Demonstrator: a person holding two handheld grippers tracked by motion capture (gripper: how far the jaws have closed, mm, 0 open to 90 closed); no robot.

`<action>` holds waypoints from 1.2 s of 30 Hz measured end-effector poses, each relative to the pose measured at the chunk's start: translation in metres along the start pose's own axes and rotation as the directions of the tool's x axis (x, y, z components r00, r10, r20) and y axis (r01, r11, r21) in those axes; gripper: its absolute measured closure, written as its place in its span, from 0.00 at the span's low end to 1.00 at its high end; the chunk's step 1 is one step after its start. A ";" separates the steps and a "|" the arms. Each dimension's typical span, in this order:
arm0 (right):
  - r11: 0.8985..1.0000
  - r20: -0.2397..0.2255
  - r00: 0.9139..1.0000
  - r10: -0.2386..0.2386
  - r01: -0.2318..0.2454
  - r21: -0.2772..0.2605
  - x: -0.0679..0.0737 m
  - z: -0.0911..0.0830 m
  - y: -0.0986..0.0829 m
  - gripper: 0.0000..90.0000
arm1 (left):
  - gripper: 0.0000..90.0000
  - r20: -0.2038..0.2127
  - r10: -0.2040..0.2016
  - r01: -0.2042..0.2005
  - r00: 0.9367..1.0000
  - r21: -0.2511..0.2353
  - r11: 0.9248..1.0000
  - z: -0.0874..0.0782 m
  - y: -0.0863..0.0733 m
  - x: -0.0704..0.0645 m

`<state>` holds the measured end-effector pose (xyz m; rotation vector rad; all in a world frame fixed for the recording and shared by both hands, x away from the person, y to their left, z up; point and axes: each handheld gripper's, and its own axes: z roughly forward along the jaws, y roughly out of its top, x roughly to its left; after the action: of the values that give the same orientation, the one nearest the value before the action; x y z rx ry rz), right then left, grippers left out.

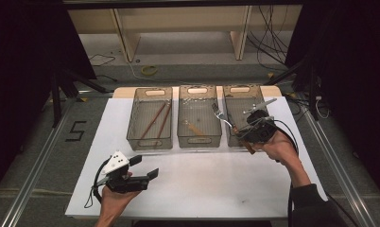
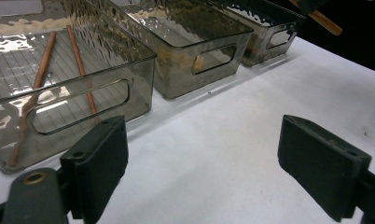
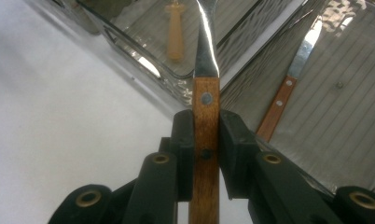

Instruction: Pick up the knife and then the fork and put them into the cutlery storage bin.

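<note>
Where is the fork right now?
In the high view the fork is at the right, held by its wooden handle in the right hand-held gripper, its tines up over the gap between the middle bin and the right bin.

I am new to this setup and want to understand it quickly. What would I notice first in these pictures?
First, the right gripper, shut on the wooden handle of a fork, raised over the gap between the middle bin and the right bin. Next, the row of three clear bins on the white table, with two chopsticks in the left bin. The left gripper is open, nearer the person.
</note>
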<state>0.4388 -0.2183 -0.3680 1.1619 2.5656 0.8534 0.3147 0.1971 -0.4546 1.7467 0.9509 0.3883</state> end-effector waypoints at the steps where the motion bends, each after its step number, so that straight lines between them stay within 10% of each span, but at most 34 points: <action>1: 1.000 0.004 1.000 0.006 -0.006 -0.001 -0.001 0.000 0.001 0.86 | 0.17 0.000 0.000 0.000 1.000 0.000 1.000 0.000 0.000 0.000; 36: 0.980 0.073 0.977 0.199 -0.199 -0.019 -0.067 0.016 0.044 0.86 | 0.17 -0.001 -0.005 0.005 1.000 -0.004 1.000 0.000 0.000 0.001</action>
<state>0.5176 -0.2380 -0.3590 1.4378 2.4117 0.8470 0.3153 0.1978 -0.4550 1.7404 0.9543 0.3872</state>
